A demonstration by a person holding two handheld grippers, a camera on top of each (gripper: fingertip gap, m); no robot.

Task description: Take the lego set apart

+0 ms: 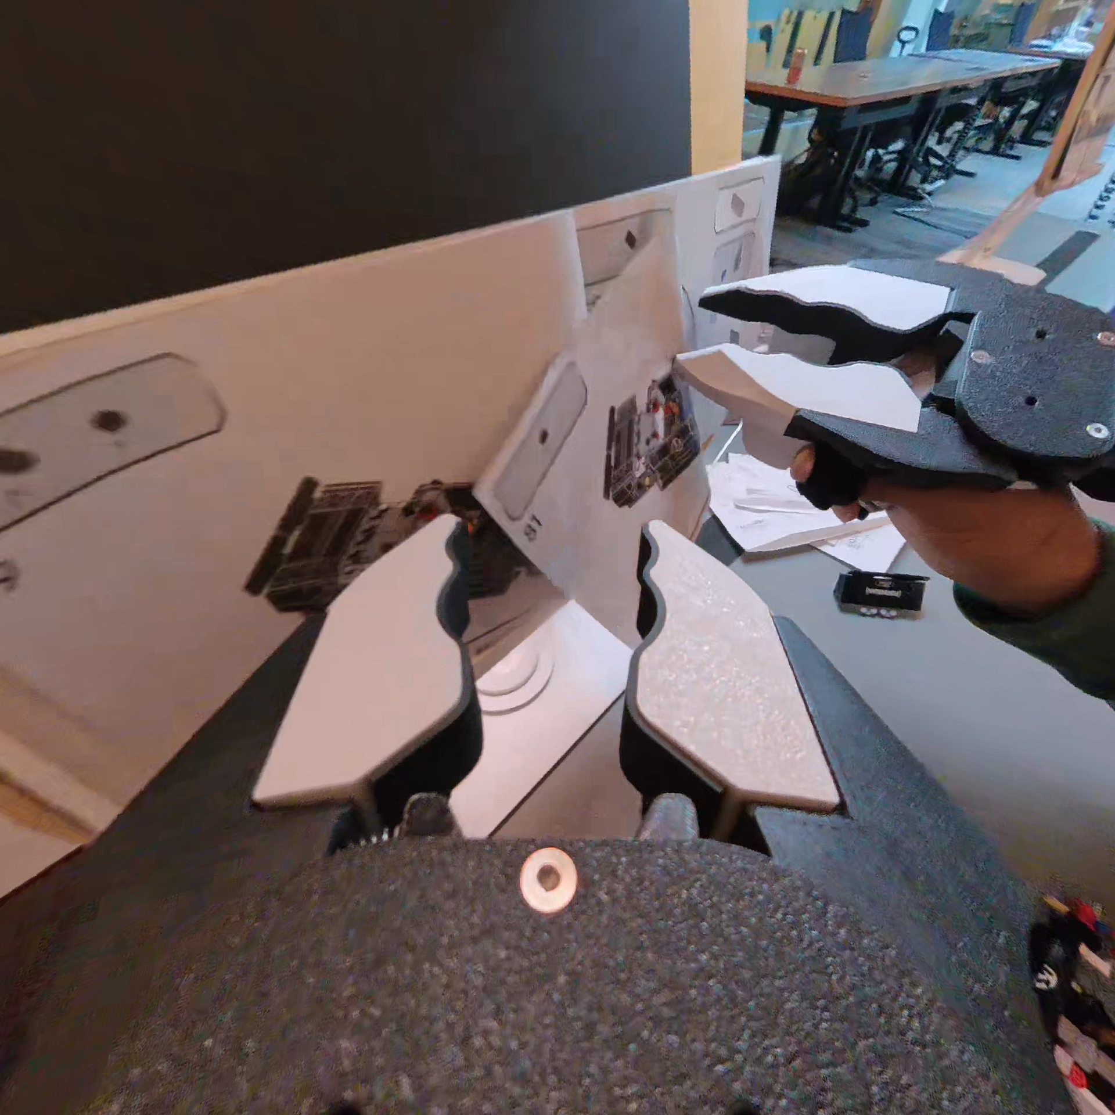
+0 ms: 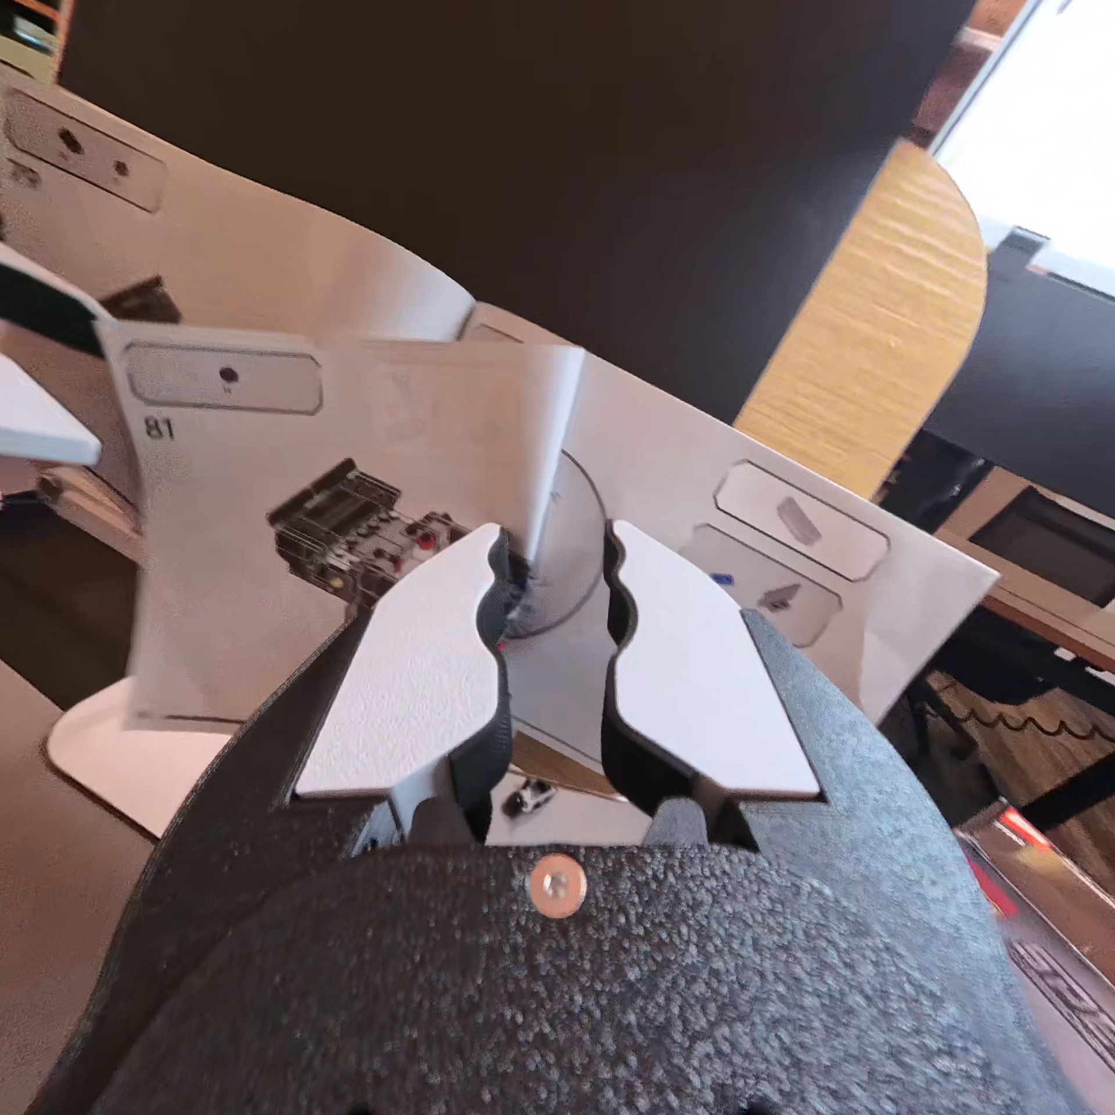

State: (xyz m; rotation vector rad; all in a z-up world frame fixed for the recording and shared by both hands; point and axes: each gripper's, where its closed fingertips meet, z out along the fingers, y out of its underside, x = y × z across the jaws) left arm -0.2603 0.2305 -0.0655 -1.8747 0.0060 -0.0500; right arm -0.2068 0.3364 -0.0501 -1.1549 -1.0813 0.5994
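Left gripper (image 1: 552, 537), jaws parted and empty, is being pointed at an instruction booklet (image 1: 362, 374) propped upright, while the right gripper (image 1: 688, 332), also gaping, is being held at a loose page. Right gripper (image 2: 552, 540) is being shown nearing that page (image 2: 338, 482), which could be torn if pinched; only the left view is showing a small black lego piece (image 1: 881, 594) on the table (image 1: 941, 682).

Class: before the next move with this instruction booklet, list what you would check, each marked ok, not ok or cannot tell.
1. Left gripper open, nothing between its fingers: ok.
2. Right gripper open: ok.
3. Right gripper at the loose page: ok; contact: cannot tell.
4. Booklet upright on its stand: ok.
5. Lego model itself in view: not ok, only printed pictures show.
6. Small black piece on the table lies apart from both grippers: ok.
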